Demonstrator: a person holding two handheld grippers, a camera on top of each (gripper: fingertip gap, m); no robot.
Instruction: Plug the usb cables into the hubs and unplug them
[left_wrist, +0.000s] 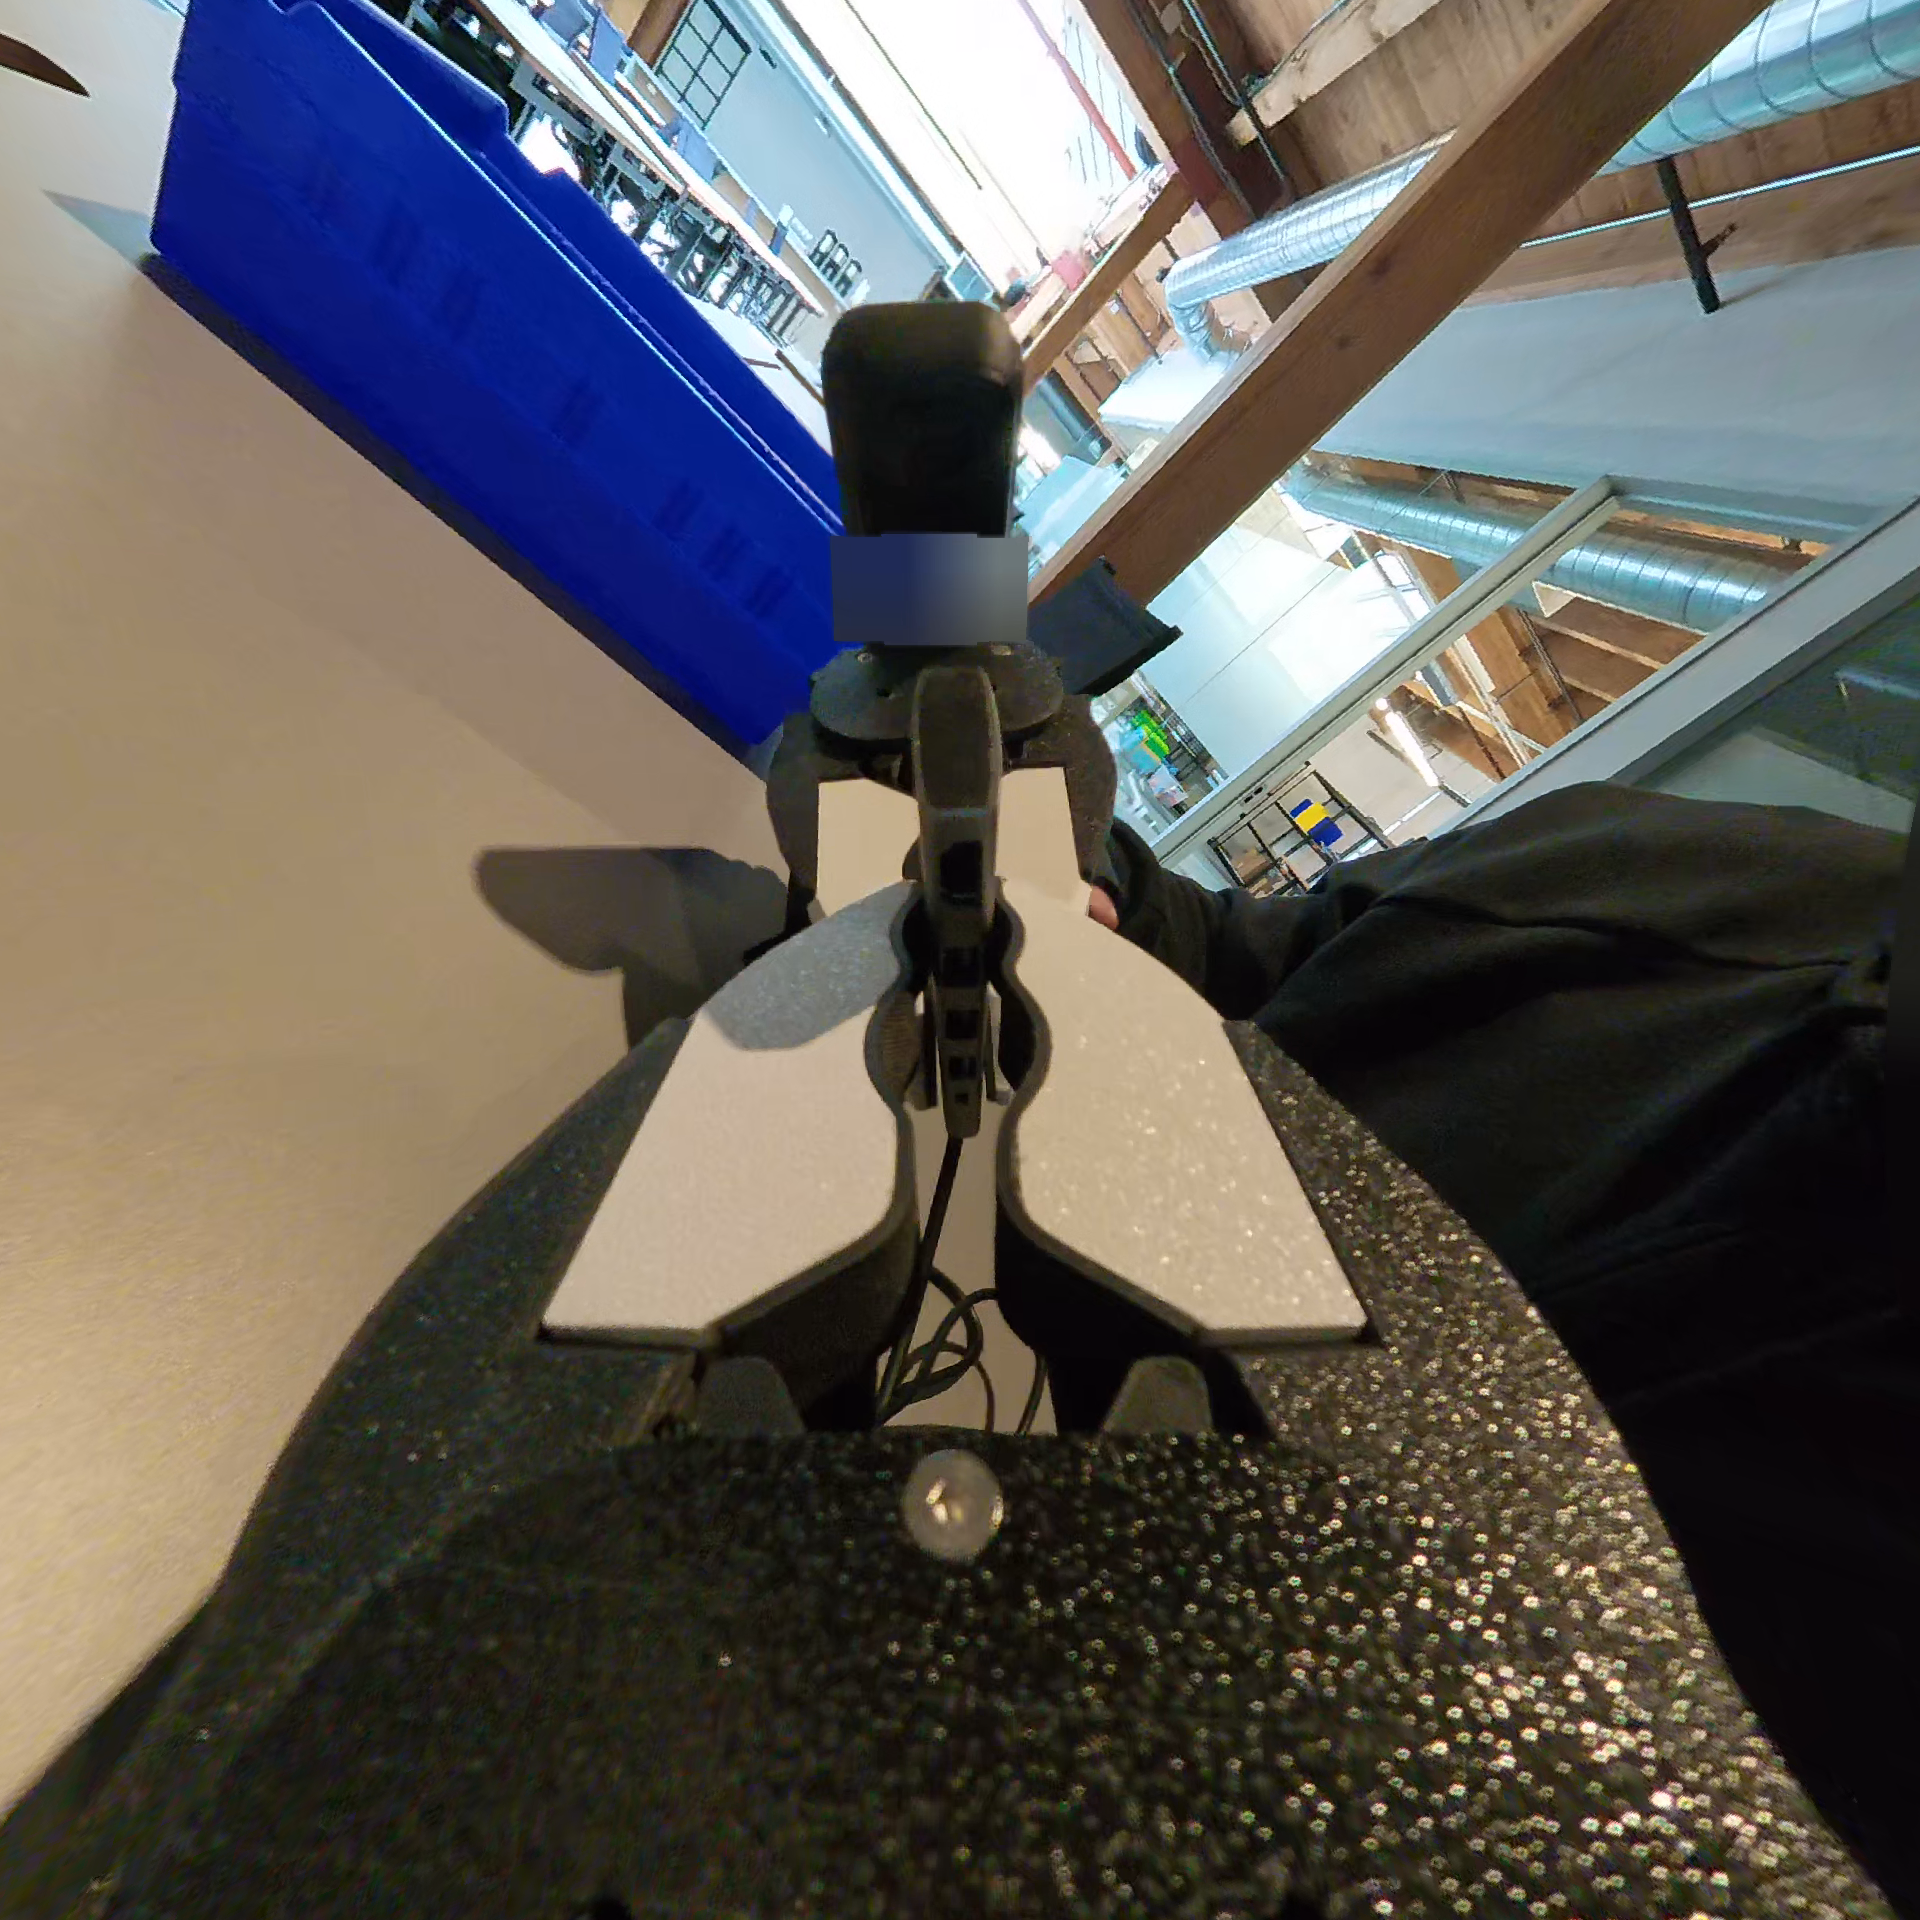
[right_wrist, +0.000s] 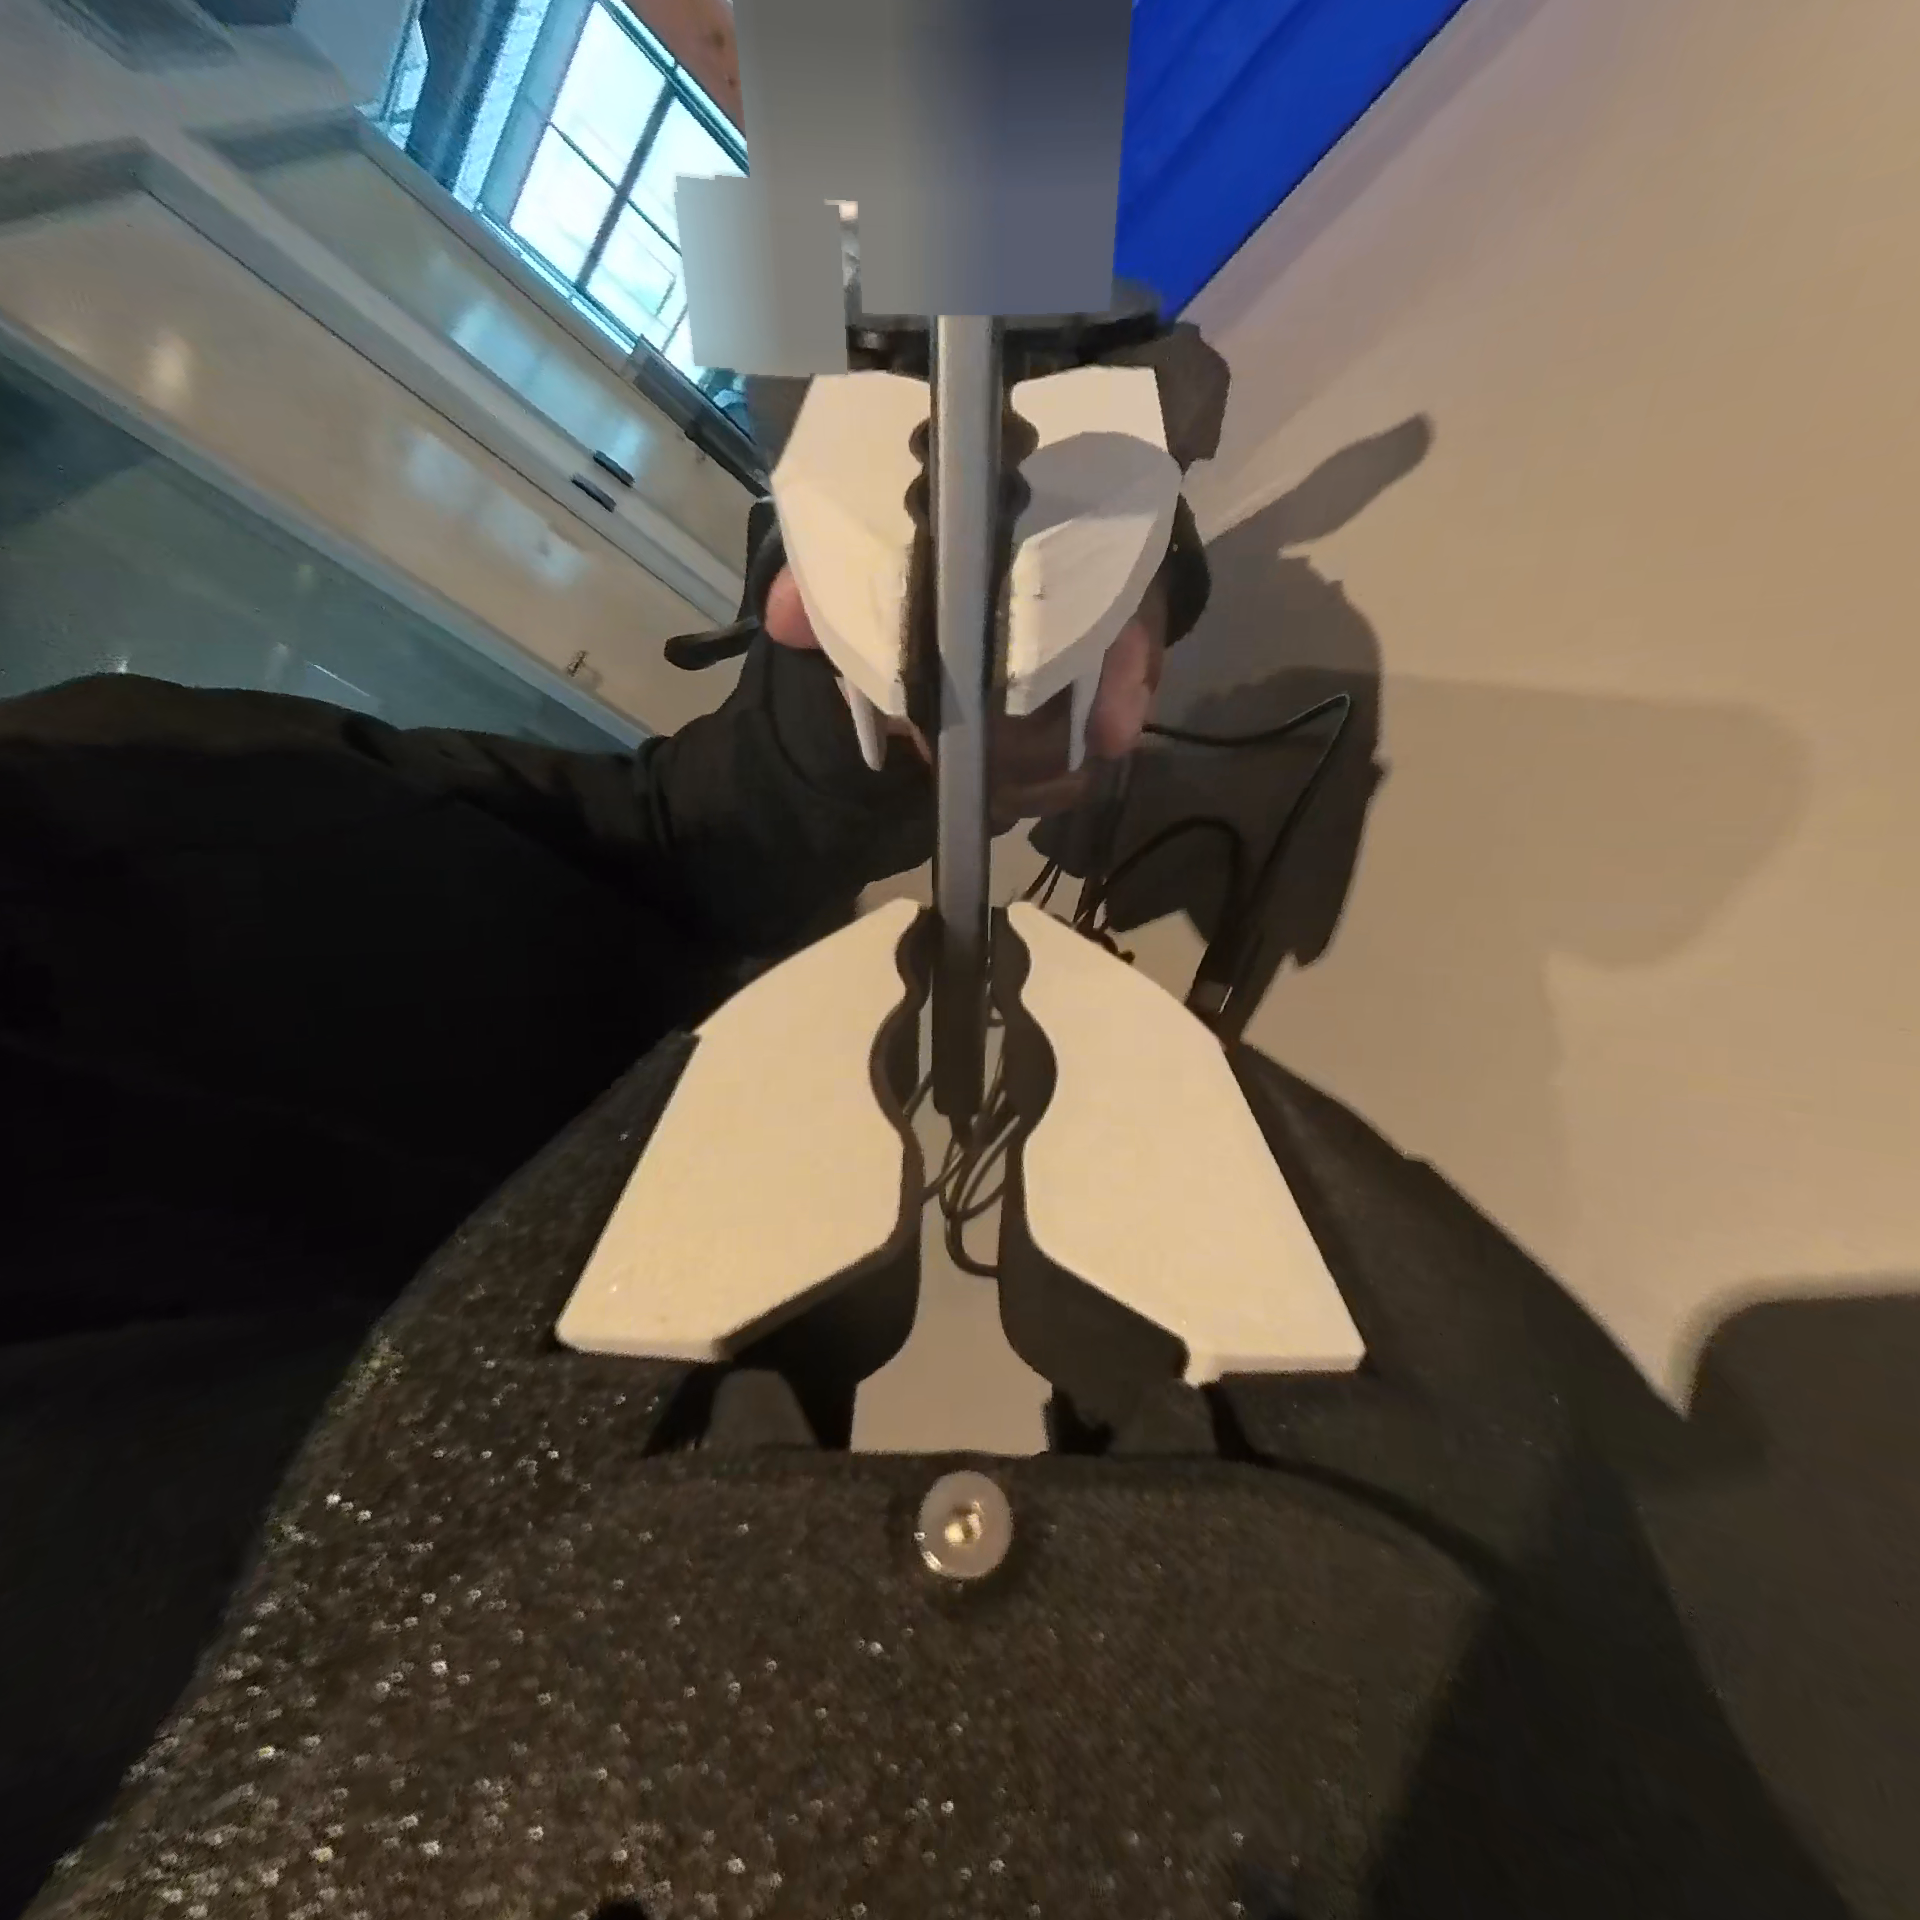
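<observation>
A slim dark grey USB hub (left_wrist: 961, 831) with several ports along its edge is held in the air between both grippers. My left gripper (left_wrist: 956, 914) is shut on the hub's near end. A thin black cable (left_wrist: 935, 1226) hangs from that end. My right gripper (right_wrist: 961, 925) is shut on the other end of the same hub (right_wrist: 964, 623). A tangle of thin black cables (right_wrist: 971, 1174) hangs under it. Each gripper faces the other, which shows at the hub's far end. A loose black USB plug (right_wrist: 1226, 966) with its cable lies on the white table (right_wrist: 1610, 520).
A large blue bin (left_wrist: 468, 312) stands on the table (left_wrist: 260, 831) behind the grippers and also shows in the right wrist view (right_wrist: 1247, 125). The person's black sleeve (left_wrist: 1558, 1091) and gloved hand (right_wrist: 790, 748) are close by. About 4 centimetres separates my left fingertips from my right.
</observation>
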